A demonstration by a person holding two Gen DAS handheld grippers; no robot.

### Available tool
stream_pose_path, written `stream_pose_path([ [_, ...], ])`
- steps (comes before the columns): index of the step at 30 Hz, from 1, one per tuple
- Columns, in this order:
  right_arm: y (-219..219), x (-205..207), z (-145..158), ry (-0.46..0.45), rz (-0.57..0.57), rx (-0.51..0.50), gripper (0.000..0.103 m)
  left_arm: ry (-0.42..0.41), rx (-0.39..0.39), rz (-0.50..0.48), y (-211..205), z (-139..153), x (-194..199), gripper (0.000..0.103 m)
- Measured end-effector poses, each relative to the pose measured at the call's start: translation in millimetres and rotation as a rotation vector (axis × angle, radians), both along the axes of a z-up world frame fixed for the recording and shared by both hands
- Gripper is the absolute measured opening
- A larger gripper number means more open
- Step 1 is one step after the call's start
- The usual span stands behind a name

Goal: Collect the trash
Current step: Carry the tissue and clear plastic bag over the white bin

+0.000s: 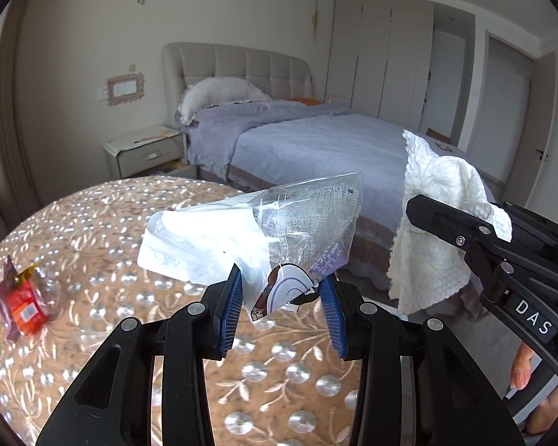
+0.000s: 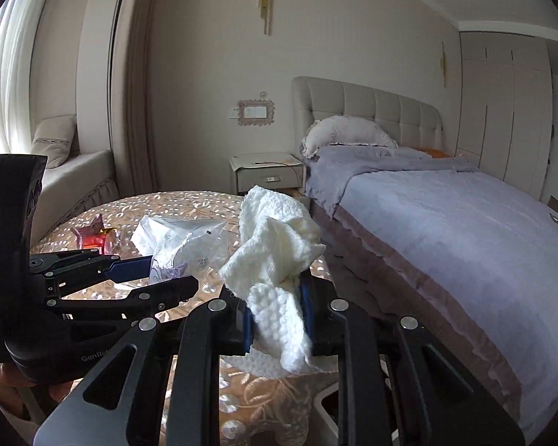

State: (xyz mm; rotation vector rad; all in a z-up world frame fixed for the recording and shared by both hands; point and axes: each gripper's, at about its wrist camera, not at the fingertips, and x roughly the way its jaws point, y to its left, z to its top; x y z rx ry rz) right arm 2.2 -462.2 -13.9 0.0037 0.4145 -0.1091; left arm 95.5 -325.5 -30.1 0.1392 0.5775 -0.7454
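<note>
Holding trash in both grippers, we are mid-collection. Low centre of the left view, our left gripper (image 1: 281, 306) pinches a clear plastic bag (image 1: 256, 230) between its blue pads. Low centre of the right view, our right gripper (image 2: 275, 312) clamps a crumpled white tissue (image 2: 275, 245). Beyond, at the left edge of the left view, a red wrapper (image 1: 22, 303) lies on the patterned table (image 1: 104, 223). Farther back stands a bed (image 1: 316, 141). Next, we judge, both loads need a bin; none is clearly visible.

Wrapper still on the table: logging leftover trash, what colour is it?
Red-orange wrapper with purplish crimped ends; clearest in the left wrist view.
</note>
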Motion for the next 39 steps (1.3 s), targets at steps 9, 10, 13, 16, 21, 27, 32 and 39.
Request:
stream_pose_path([
  [9,-47,-16,-31,0.037,-0.092,0.044,0.021,0.040,0.066,-0.108,-71,-27,-14,0.040],
  [10,-53,-17,-35,0.042,-0.103,0.053,0.021,0.041,0.078,-0.113,-78,-30,-16,0.040],
  [13,-70,-20,-48,0.059,-0.129,0.080,0.021,0.054,0.106,-0.143,-100,-41,-20,0.040],
  [16,-83,-23,-62,0.073,-0.163,0.093,0.021,0.071,0.136,-0.171,-122,-51,-22,0.040],
  [21,-113,-27,-85,0.104,-0.206,0.129,0.021,0.121,0.190,-0.225,-162,-75,-24,0.040],
  [27,-153,-26,-118,0.156,-0.256,0.168,0.021,0.176,0.257,-0.267,-209,-112,-30,0.040],
  [32,-180,-18,-155,0.214,-0.267,0.209,0.021,0.273,0.309,-0.302,-241,-152,-21,0.040],
  [39,-217,8,-209,0.325,-0.252,0.285,0.022,0.351,0.389,-0.317,-278,-211,-5,0.040],
])
